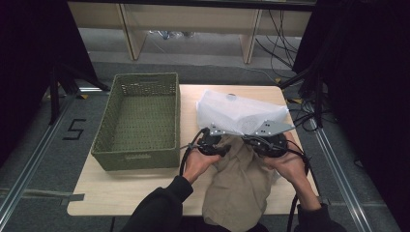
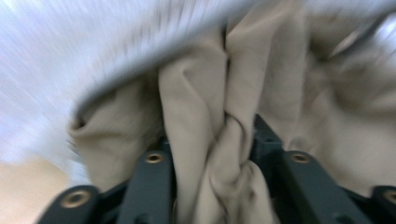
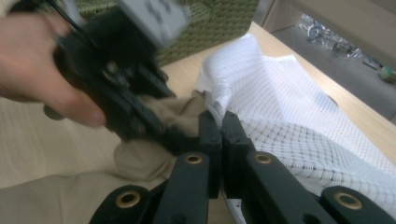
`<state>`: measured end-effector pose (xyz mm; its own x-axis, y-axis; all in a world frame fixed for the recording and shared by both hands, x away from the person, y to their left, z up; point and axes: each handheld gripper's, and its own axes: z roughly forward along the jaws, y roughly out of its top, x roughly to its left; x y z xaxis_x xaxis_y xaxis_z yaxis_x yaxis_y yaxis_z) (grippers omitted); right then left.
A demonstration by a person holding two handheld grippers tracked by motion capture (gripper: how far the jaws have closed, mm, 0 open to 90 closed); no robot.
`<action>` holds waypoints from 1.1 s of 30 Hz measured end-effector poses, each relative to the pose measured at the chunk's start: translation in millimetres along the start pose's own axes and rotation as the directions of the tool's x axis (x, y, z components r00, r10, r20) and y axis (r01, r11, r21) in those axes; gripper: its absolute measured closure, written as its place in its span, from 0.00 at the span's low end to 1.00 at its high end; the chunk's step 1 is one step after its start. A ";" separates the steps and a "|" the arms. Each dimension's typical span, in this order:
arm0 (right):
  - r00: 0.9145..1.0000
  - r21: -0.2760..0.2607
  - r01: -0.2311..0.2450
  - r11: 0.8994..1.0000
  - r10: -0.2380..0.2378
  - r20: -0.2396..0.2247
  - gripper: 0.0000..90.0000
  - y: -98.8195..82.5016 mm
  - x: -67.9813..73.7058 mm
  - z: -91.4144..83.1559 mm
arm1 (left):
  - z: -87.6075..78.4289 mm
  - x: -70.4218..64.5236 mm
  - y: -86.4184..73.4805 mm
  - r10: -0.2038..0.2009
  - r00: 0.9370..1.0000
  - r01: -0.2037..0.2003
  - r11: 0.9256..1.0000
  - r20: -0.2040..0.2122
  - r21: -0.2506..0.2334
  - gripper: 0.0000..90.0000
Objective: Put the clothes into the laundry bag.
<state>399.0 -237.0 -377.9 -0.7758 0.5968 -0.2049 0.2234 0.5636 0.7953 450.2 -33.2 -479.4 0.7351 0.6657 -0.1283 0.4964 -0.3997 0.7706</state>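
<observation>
A single black numeral "5" (image 1: 74, 129) is marked on the grey floor (image 1: 43, 145), left of the table's left edge. No other lettering, label or brand is legible.

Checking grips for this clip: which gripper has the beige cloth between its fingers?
The left gripper: a fold of beige cloth sits bunched between its fingers. The right gripper pinches the white mesh bag's edge.

One basket (image 1: 138, 121) — two cloths (image 1: 239, 181)
</observation>
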 end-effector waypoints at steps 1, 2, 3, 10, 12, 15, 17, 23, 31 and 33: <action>1.000 0.008 -0.014 1.000 0.014 -0.004 1.00 -2.1 0.3 0.5 | 3.6 0.3 -2.8 0.013 1.000 -0.013 1.000 -0.008 0.016 0.69; 1.000 0.014 -0.023 1.000 0.023 -0.004 1.00 -3.9 0.3 1.4 | 2.7 -1.6 -3.6 0.014 1.000 -0.014 1.000 -0.005 0.016 0.66; 1.000 0.017 -0.013 1.000 0.014 -0.007 1.00 -6.0 0.0 4.0 | -0.1 -2.4 -2.5 0.022 1.000 -0.022 1.000 -0.007 0.023 0.60; 1.000 0.035 -0.004 0.999 0.005 -0.012 1.00 -9.4 3.0 10.8 | -39.9 0.8 2.5 0.049 0.997 -0.049 0.999 -0.063 -0.002 0.29; 1.000 0.038 -0.003 0.999 0.004 -0.010 1.00 -9.6 3.4 10.8 | -40.7 7.0 1.1 0.071 0.995 -0.071 0.997 -0.066 0.000 0.29; 1.000 0.042 0.004 0.999 -0.004 -0.011 1.00 -8.5 4.3 12.2 | -30.3 16.1 0.7 0.010 0.999 -0.011 1.000 -0.045 -0.016 0.30; 1.000 0.044 0.008 0.999 -0.007 -0.015 1.00 -8.4 6.1 13.0 | -19.5 20.1 1.6 0.000 0.999 -0.001 1.000 -0.046 -0.023 0.28; 1.000 0.048 0.007 0.999 -0.006 -0.019 1.00 -10.4 5.6 15.3 | 8.1 29.7 -2.3 -0.074 0.997 0.074 0.997 0.038 0.004 0.53; 1.000 0.036 0.003 0.999 -0.002 -0.025 1.00 -9.2 5.3 13.1 | -12.0 -0.2 11.1 0.033 0.999 -0.030 0.997 0.031 -0.069 0.80; 1.000 0.027 -0.006 1.000 0.007 -0.025 1.00 -8.2 5.4 12.0 | -11.3 -2.6 15.3 0.057 0.998 -0.054 0.996 0.038 -0.068 0.79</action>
<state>400.0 -231.6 -392.3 -0.7886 0.5862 -0.1855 0.2442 0.5754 0.7806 450.6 -33.9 -460.2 0.7788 0.6179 -0.1079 0.4237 -0.3914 0.8169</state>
